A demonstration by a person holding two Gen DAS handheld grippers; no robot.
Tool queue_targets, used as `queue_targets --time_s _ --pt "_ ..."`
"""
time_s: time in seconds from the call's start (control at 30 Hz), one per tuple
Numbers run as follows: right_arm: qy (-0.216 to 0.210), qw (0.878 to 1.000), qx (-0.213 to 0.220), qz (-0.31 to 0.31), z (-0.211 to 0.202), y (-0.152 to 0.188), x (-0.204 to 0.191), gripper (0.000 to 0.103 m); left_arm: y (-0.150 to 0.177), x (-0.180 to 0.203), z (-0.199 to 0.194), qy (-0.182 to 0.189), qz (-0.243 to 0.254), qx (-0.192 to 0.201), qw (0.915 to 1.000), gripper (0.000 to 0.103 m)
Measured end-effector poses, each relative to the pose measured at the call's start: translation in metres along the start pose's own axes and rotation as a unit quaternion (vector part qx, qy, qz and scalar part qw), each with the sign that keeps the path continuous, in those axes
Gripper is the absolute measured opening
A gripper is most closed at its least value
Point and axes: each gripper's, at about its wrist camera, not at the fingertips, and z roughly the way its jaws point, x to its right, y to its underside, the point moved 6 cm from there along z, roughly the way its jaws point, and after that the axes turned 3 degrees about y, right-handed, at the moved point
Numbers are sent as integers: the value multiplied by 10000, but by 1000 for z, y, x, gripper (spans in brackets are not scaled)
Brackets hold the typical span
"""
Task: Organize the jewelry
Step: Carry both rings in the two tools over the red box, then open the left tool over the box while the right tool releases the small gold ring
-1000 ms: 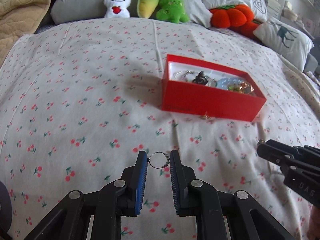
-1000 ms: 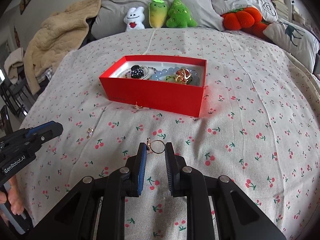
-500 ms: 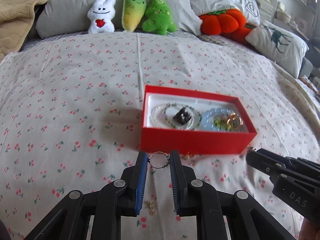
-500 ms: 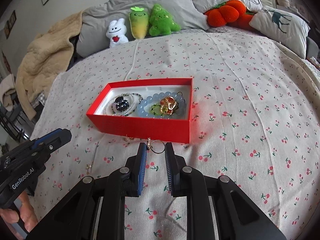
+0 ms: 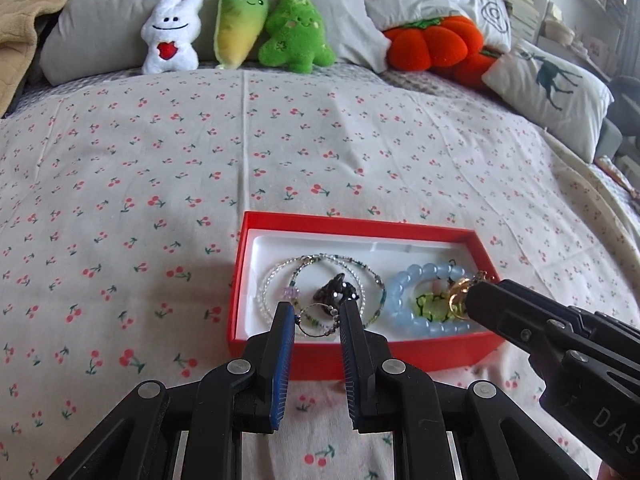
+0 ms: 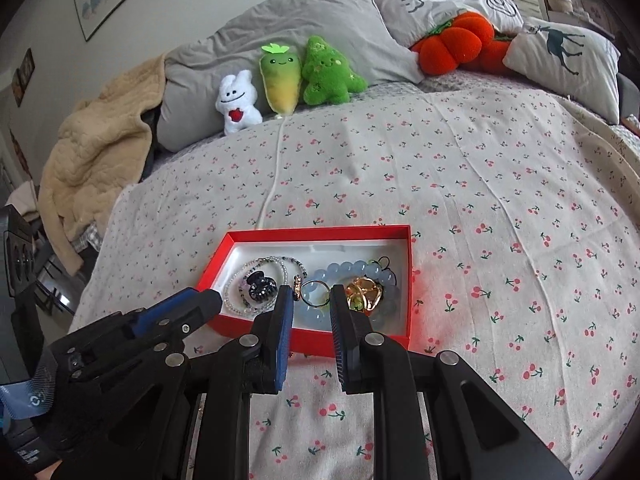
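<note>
A red box [image 5: 400, 229] with a white lining lies on the cherry-print bed; it also shows in the right wrist view [image 6: 320, 233]. It holds beaded bracelets [image 5: 276, 276], a black hair claw [image 6: 261, 284], a blue bead bracelet [image 5: 404, 308] and a gold piece [image 6: 366, 294]. My left gripper [image 5: 318, 320] is shut on a thin beaded ring [image 5: 316, 321] above the box's front left part. My right gripper [image 6: 311, 295] is shut on a hoop ring [image 6: 314, 295] with a small gold charm, above the box's front middle.
Three plush toys [image 5: 236, 28] and an orange pumpkin cushion [image 5: 434, 46] line the pillows at the bed's head. A deer-print pillow [image 5: 556, 84] lies at the right. A beige blanket [image 6: 96, 160] hangs off the left side.
Both grippers have carried their rings forward from over the bare sheet to above the red box. The box now sits much closer in both views.
</note>
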Motion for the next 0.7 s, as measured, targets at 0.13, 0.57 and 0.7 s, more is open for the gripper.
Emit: queue_targets --time_s 0.13,0.57,0.7 --pt "40 10000 -61 49 11 2 5 20 -1 0 12 -141 135 -15 9998 17" --pt "54 9998 -157 114 28 -3 16 20 2 -5 15 -251 117 13 9996 27" --pt "46 9998 -179 21 34 -12 13 20 3 -9 2 -332 77 87 9994 31"
